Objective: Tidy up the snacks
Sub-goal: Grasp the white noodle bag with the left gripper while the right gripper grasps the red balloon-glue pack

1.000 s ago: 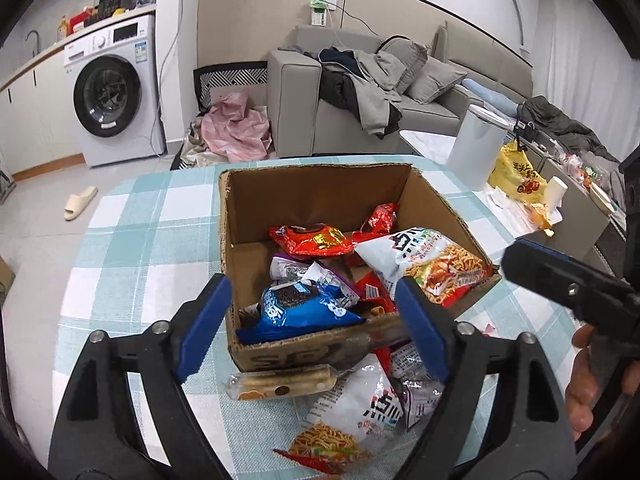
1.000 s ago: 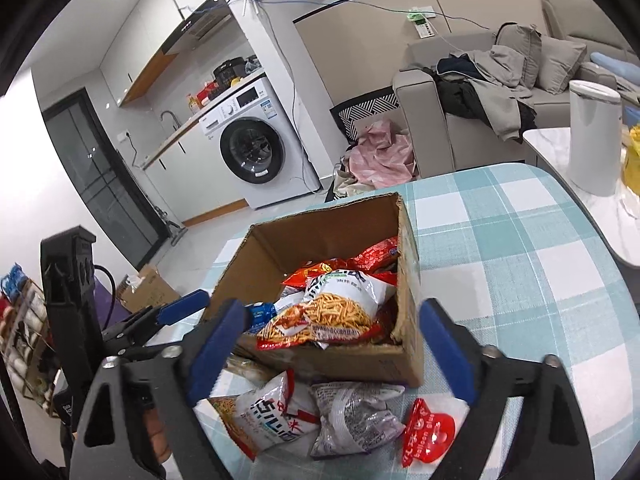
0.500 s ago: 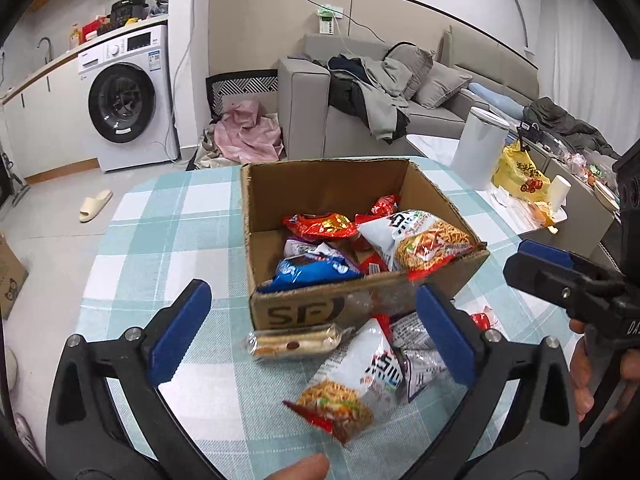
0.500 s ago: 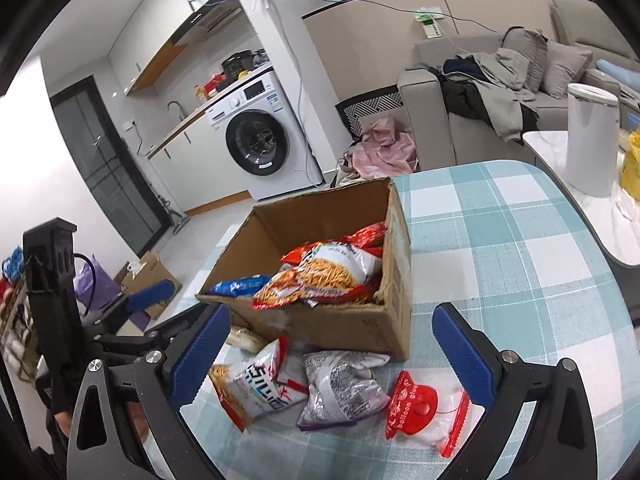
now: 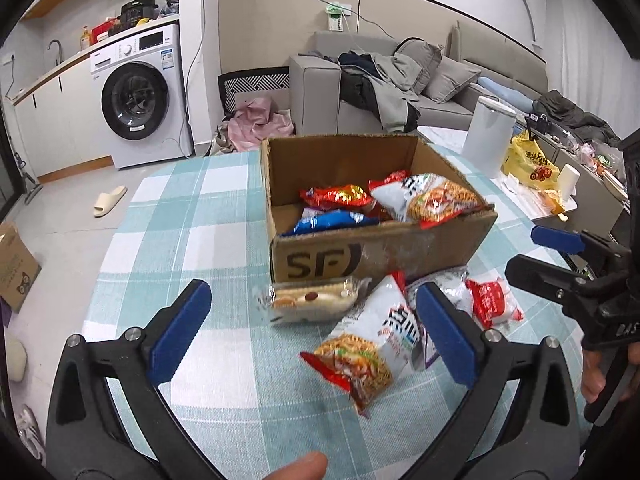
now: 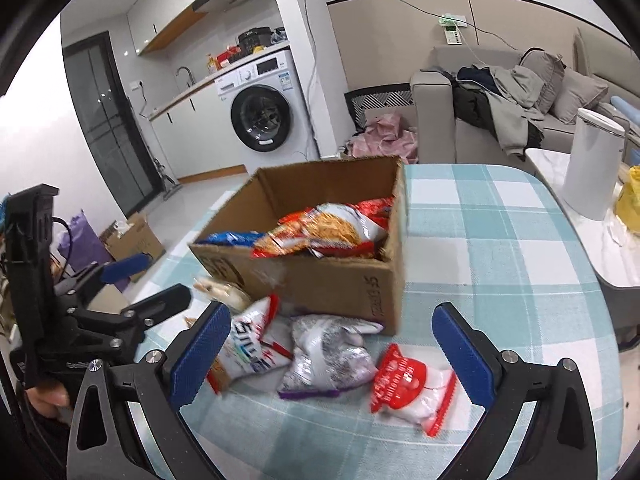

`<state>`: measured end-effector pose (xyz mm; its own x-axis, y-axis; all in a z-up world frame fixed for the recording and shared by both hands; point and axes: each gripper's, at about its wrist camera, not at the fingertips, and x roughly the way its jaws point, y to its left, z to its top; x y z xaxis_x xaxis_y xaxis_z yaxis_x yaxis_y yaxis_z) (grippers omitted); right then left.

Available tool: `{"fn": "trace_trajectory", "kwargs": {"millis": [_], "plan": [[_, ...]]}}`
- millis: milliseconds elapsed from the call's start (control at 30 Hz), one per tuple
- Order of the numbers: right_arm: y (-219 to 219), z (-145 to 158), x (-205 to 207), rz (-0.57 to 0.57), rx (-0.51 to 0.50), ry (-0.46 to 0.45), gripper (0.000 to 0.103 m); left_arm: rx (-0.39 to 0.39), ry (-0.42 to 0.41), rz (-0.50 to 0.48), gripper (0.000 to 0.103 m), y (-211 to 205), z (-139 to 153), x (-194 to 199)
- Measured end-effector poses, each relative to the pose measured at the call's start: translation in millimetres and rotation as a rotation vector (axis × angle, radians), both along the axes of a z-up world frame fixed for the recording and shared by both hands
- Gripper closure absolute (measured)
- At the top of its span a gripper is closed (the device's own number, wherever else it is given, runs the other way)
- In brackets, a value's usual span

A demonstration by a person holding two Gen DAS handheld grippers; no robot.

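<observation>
An open cardboard box (image 5: 380, 248) (image 6: 332, 280) stands on the checked table and holds several snack bags, a noodle snack bag (image 5: 432, 198) on top. In front of it lie a clear biscuit pack (image 5: 312, 300), a white noodle snack bag (image 5: 372, 344) (image 6: 244, 348), a silver bag (image 6: 328, 356) and a red-and-white bag (image 5: 490, 302) (image 6: 408, 384). My left gripper (image 5: 312, 340) is open and empty, just short of the biscuit pack. My right gripper (image 6: 332, 356) is open and empty, back from the silver bag.
The table has a teal checked cloth (image 5: 192, 240). A white bin (image 5: 486, 136) and a yellow bag (image 5: 528, 164) stand on a side table to the right. A washing machine (image 5: 140, 96) and a grey sofa (image 5: 360, 88) stand behind.
Both grippers have pulled back and up from the box, so the loose packs in front of it now show in full. Both stayed open.
</observation>
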<state>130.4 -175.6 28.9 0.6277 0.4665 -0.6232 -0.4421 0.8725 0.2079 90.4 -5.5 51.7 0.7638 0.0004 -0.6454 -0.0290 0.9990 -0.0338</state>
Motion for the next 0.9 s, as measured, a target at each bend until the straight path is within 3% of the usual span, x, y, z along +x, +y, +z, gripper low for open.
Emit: {"fn": "trace_trajectory", "kwargs": {"millis": [700, 900], "plan": [[-20.2, -19.9, 8.6, -0.034, -0.078, 0.050, 0.001, 0.029, 0.068, -0.036, 0.001, -12.6, -38.9, -8.1], [-28.0, -35.2, 17.6, -0.058, -0.106, 0.101, 0.000, -0.006, 0.093, -0.028, 0.001, -8.7, -50.5, -2.7]]}}
